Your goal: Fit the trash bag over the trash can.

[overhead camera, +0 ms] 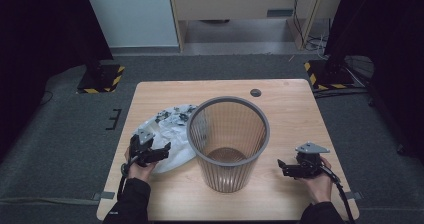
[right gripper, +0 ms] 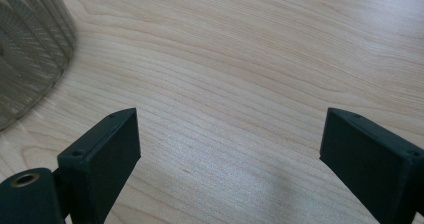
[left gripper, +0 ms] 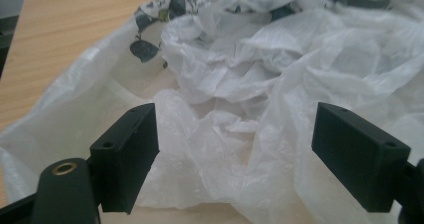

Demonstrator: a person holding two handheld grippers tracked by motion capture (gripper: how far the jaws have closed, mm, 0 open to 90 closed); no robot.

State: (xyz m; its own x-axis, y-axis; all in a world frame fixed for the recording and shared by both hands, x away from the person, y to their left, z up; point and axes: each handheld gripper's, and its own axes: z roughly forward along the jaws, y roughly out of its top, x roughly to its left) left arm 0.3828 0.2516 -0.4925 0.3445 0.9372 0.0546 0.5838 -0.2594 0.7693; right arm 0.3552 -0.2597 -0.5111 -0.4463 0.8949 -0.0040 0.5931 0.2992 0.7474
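Inspector: Position of the item?

Assessor: The plastic bag lies crumpled on the wooden bench, left of the ribbed grey bin and touching its side. The left claw sits at the bag's near edge, jaws spread wide with nothing between them. The right claw rests well apart on the far side of the bin, jaws likewise spread over bare wood.

Inspector: Material?

Assessor: Thin, translucent white film, heavily creased, with a dark leaf-like print along one edge. The bin is rigid, upright, open-topped, with slatted walls.

Inspector: Handling?

Assessor: In my judgement very light, limp and slippery; it will sag and billow. Best pinched at a raised fold near the rim, gathering several layers. A single layer may slip free or tear.
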